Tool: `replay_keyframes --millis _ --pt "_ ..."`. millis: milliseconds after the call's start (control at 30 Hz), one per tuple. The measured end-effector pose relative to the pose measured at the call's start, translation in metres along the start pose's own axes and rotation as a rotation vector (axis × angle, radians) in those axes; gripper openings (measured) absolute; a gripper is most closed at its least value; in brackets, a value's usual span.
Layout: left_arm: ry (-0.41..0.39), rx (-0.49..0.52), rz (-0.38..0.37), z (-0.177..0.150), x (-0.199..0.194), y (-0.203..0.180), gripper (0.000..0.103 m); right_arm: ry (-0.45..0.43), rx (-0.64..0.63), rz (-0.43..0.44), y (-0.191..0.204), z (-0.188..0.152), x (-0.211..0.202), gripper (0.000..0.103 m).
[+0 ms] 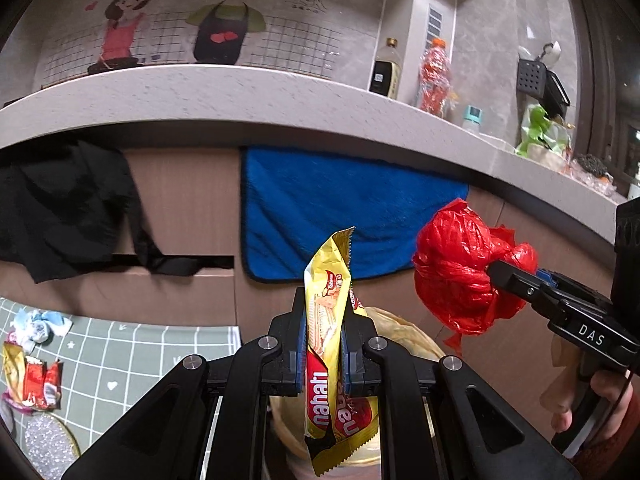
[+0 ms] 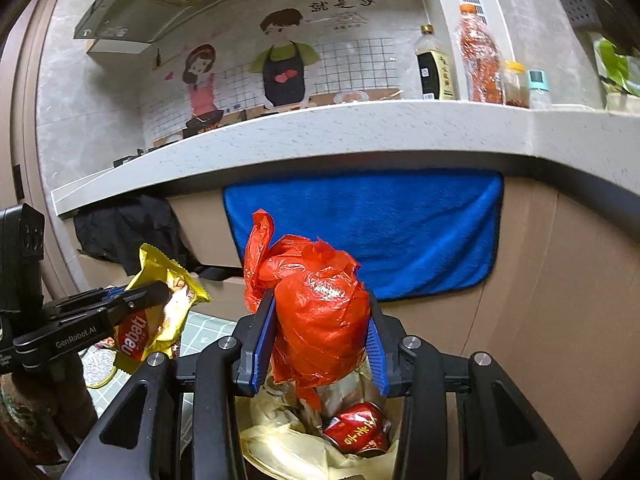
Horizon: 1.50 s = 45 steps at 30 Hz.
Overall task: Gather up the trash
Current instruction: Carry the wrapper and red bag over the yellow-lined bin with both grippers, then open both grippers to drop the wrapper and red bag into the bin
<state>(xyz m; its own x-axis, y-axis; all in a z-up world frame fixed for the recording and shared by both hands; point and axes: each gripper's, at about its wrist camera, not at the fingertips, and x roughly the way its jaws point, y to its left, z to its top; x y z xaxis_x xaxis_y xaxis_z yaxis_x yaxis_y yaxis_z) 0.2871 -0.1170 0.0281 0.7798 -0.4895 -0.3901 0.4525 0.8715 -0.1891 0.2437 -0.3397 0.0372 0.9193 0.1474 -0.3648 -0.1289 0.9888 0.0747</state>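
Note:
My left gripper (image 1: 324, 320) is shut on a yellow Nabati wafer wrapper (image 1: 330, 336), held upright above a trash bin (image 1: 404, 332) lined with a yellowish bag. My right gripper (image 2: 320, 320) is shut on a crumpled red plastic bag (image 2: 316, 312), held over the same bin (image 2: 280, 444), where a crushed red can (image 2: 358, 428) lies. In the left wrist view the red bag (image 1: 460, 272) hangs to the right in the right gripper (image 1: 496, 270). In the right wrist view the left gripper (image 2: 160, 292) with the wrapper (image 2: 160, 316) is at the left.
A blue towel (image 1: 344, 208) and a black cloth (image 1: 64, 208) hang from the counter edge (image 1: 240, 104) over brown cabinet doors. More wrappers (image 1: 32, 380) and crumpled tissue (image 1: 38, 326) lie on a green checked mat (image 1: 120, 360) at the lower left. Bottles (image 1: 434, 76) stand on the counter.

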Motion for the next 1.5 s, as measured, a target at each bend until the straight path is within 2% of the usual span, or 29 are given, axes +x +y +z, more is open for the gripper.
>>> replay_keyframes --millis 333,600,1033,1233,1267,1333,1367,1400,1433,1500 --pt "0.031 0.008 -0.018 -0.013 0.024 -0.015 0.013 0.034 0.015 -0.015 -0.016 -0.014 0.012 0.038" --pt "0.026 0.017 -0.023 -0.017 0.033 -0.022 0.013 0.063 0.050 -0.020 -0.028 -0.028 0.021 0.038" --pt "0.068 0.010 -0.034 -0.023 0.056 -0.021 0.013 0.105 0.085 -0.026 -0.039 -0.041 0.040 0.039" --pt "0.085 -0.012 -0.058 -0.028 0.070 -0.019 0.013 0.130 0.112 -0.031 -0.045 -0.044 0.052 0.039" --pt "0.086 -0.016 -0.066 -0.028 0.073 -0.018 0.014 0.128 0.120 -0.026 -0.047 -0.046 0.055 0.042" --pt "0.098 -0.036 -0.117 -0.028 0.080 -0.014 0.019 0.126 0.123 -0.023 -0.050 -0.047 0.060 0.046" --pt "0.125 -0.059 -0.145 -0.028 0.085 -0.009 0.031 0.148 0.130 -0.034 -0.052 -0.049 0.066 0.052" --pt "0.143 -0.076 -0.156 -0.028 0.089 -0.006 0.048 0.164 0.136 -0.036 -0.054 -0.051 0.070 0.055" --pt "0.164 -0.097 -0.164 -0.029 0.092 -0.001 0.054 0.181 0.149 -0.026 -0.056 -0.054 0.073 0.055" --pt "0.175 -0.118 -0.156 -0.030 0.094 0.005 0.056 0.186 0.182 -0.005 -0.059 -0.060 0.076 0.056"
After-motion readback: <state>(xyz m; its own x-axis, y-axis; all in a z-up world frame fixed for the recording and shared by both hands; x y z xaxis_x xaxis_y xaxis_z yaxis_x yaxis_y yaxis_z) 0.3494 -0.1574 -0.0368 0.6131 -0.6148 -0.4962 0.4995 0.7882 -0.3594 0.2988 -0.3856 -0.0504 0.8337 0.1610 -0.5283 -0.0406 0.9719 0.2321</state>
